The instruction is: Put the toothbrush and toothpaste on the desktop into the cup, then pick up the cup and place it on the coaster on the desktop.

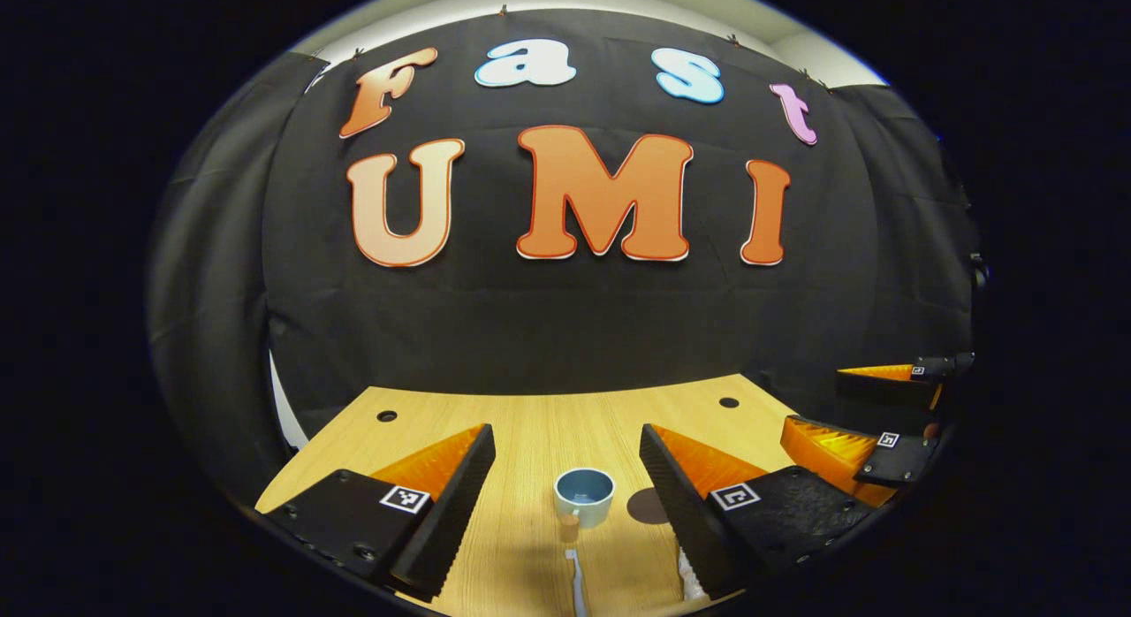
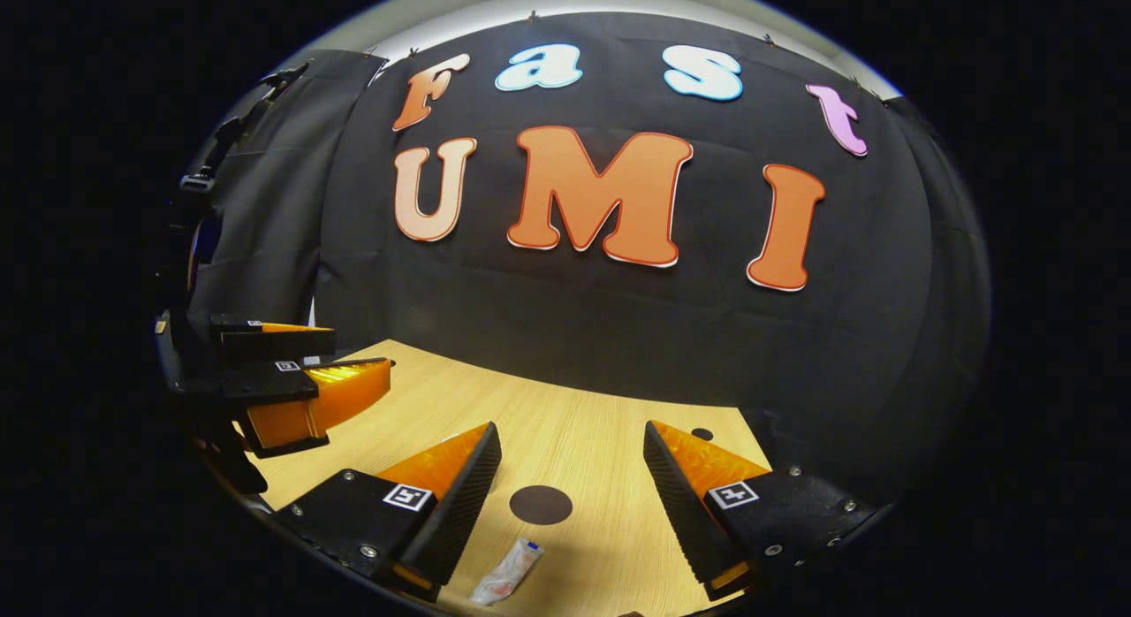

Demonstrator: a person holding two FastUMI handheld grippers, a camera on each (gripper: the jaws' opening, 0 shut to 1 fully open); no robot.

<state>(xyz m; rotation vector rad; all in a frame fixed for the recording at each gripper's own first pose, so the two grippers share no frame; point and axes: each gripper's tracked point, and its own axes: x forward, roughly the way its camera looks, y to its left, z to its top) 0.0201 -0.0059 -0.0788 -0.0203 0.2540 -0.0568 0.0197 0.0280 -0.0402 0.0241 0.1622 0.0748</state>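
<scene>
Toothpaste (image 2: 506,573) lies flat on the bench (image 2: 601,440) between the spread fingers of the right hand-held gripper (image 2: 573,476), near the coaster (image 2: 541,504); a shallow pinch could slip off it.

Desktop (image 2: 601,440) open btwn cup (image 1: 584,496) & coaster (image 2: 541,504).

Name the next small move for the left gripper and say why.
Probably lower the open left gripper onto the white toothbrush: it lies on the wooden desktop between the fingers, just short of the empty blue cup, and nothing is gripped yet.
</scene>
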